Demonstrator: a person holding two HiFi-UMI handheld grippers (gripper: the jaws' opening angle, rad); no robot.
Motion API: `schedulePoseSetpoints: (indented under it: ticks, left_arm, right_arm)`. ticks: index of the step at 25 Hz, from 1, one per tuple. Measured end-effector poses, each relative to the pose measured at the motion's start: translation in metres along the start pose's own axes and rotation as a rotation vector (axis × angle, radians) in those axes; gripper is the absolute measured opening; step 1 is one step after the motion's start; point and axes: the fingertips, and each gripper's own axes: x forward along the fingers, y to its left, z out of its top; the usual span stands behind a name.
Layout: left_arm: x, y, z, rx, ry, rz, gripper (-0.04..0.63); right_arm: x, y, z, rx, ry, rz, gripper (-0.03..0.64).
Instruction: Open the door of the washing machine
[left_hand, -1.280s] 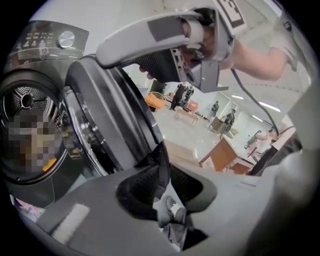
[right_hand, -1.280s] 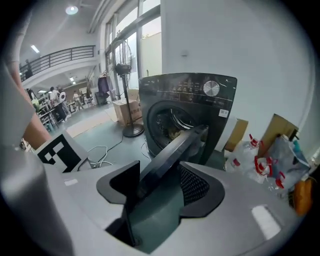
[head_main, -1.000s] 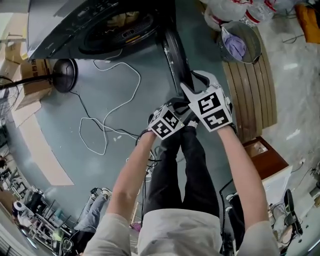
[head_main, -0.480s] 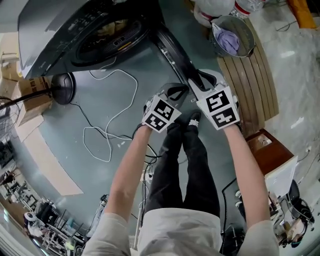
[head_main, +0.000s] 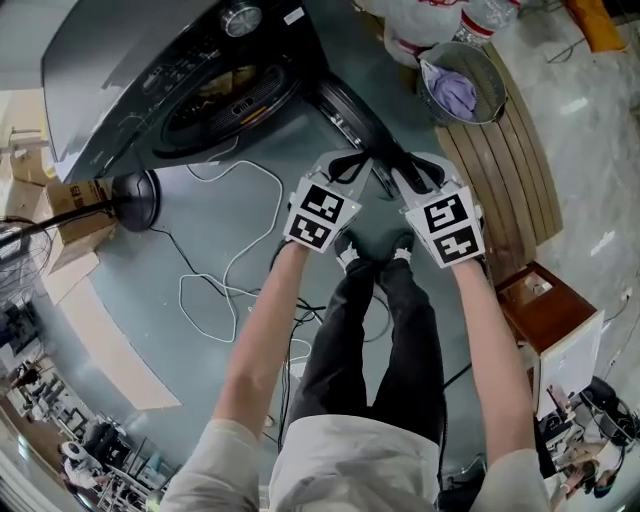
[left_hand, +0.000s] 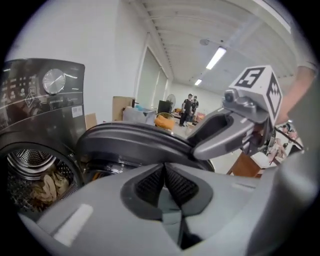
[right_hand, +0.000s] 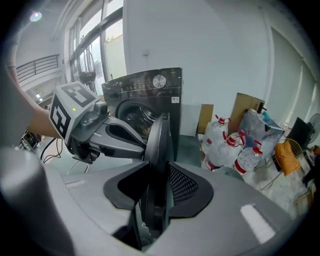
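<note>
The dark grey washing machine (head_main: 150, 70) stands at the top left of the head view, its drum (left_hand: 30, 170) showing laundry inside. Its round door (head_main: 345, 110) hangs open, edge-on toward me. The door's rim (right_hand: 157, 140) fills the gap between the pads of my right gripper (right_hand: 159, 175), whose jaws are closing on it. In the head view the right gripper (head_main: 400, 165) is at the door's near end. Just to its left, my left gripper (head_main: 352, 160) is shut with nothing in it. Its closed tips (left_hand: 164, 167) sit just below the door (left_hand: 130, 137).
A metal bin with purple cloth (head_main: 465, 80) stands right of the door, beside a wooden slatted platform (head_main: 510, 170). A white cable (head_main: 240, 240) loops over the floor, and a black fan base (head_main: 135, 195) sits left. Plastic bottles (right_hand: 240, 145) lie beyond the door.
My left gripper has shut and moved up beside the door. The right gripper's jaws have narrowed round the door's rim and it has shifted slightly.
</note>
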Motion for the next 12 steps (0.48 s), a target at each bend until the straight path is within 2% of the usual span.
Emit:
schedulePoseSetpoints:
  ticks: [6, 12]
  left_arm:
    - [0.018, 0.002, 0.008, 0.002, -0.008, 0.002, 0.061]
    - [0.038, -0.002, 0.02, 0.007, 0.003, -0.002, 0.061]
  right_arm:
    - [-0.002, -0.025, 0.002, 0.015, -0.014, -0.039, 0.115]
    - [-0.002, -0.051, 0.0, 0.0, -0.007, -0.024, 0.117]
